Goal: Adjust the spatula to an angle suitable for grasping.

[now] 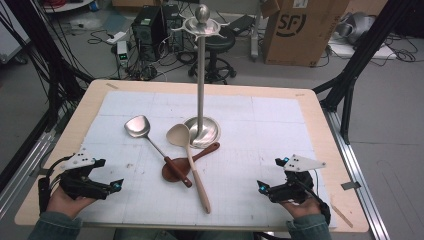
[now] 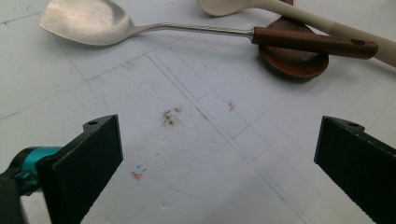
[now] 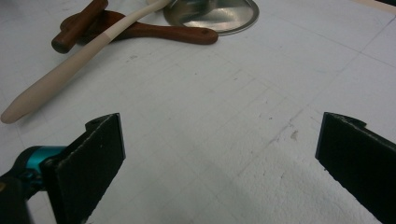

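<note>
Holding both tools near our edge of the tabletop, we have the left tool and the right tool with jaws spread wide and nothing between them. Farther in, three utensils lie crossed: the cream spoon over the brown wooden spoon, with the steel spatula alongside. Beyond them rises the hanging stand, hooks bare. We judge no utensil is picked yet; next comes reaching for a handle

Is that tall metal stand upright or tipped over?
Upright: the stand rises straight from its round base on the table, hooks empty.
</note>
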